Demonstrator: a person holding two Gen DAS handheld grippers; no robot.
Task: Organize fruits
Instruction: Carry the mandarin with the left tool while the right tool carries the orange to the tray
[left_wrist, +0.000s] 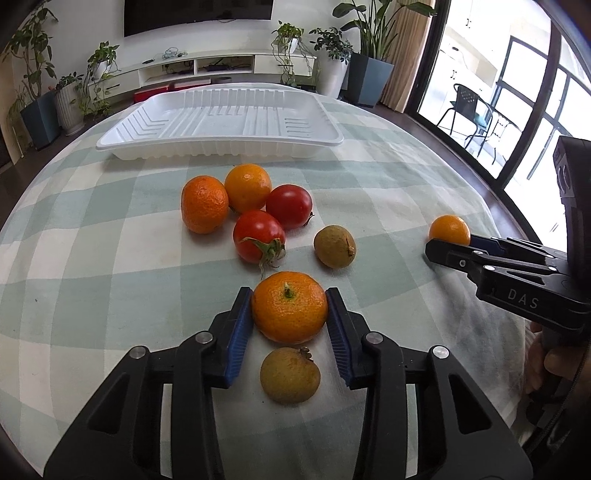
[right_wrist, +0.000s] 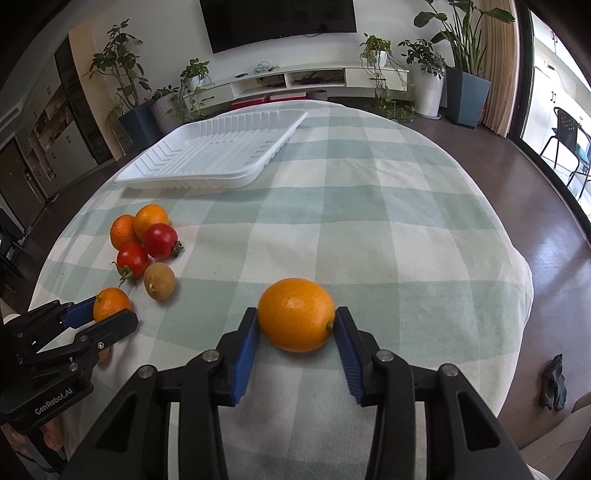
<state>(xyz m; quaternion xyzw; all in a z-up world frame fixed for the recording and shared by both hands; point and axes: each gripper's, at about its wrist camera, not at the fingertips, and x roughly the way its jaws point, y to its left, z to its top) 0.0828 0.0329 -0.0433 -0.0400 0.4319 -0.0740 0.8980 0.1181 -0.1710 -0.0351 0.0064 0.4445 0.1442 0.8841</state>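
Observation:
A tangerine (left_wrist: 290, 308) with a green stem stub sits on the checked tablecloth, and my left gripper (left_wrist: 289, 295) is shut on it, blue pads pressed against both its sides. A smooth orange (right_wrist: 296, 317) lies further right, with my right gripper (right_wrist: 296, 313) shut on it in the same way. Beyond the tangerine are two more oranges (left_wrist: 205, 205), two red tomatoes (left_wrist: 258, 236) and a brown round fruit (left_wrist: 334, 246). Another brown fruit (left_wrist: 290, 374) rests between the left fingers, behind the tangerine. The white plastic tray (left_wrist: 221, 139) stands at the far side, with nothing in it.
The round table's edge (right_wrist: 517, 280) drops off close to the right of the orange. A hand (left_wrist: 554, 362) holds the right gripper's handle. Potted plants, a TV cabinet and glass doors lie beyond the table.

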